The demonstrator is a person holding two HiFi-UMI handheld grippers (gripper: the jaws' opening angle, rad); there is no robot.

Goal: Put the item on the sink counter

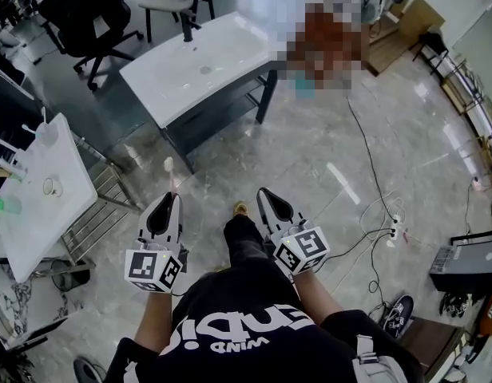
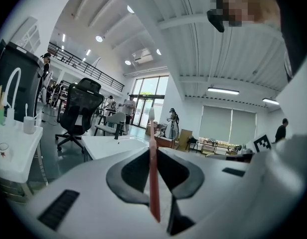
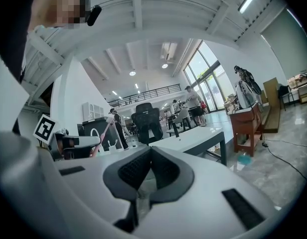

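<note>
The pink toothbrush [image 2: 154, 193] is pinched tight between the jaws of the left gripper [image 2: 152, 151]. Its brush end pokes out past them. The right gripper [image 3: 151, 152] is squeezed together with nothing in it. The white sink counter [image 1: 230, 46] stands far ahead, well apart from both.

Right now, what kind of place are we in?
Probably an open-plan lab or test hall, not a real bathroom: a freestanding sink counter on a bare frame, an office chair, and a power strip with cables across the polished floor. The left claw holds a toothbrush.
</note>
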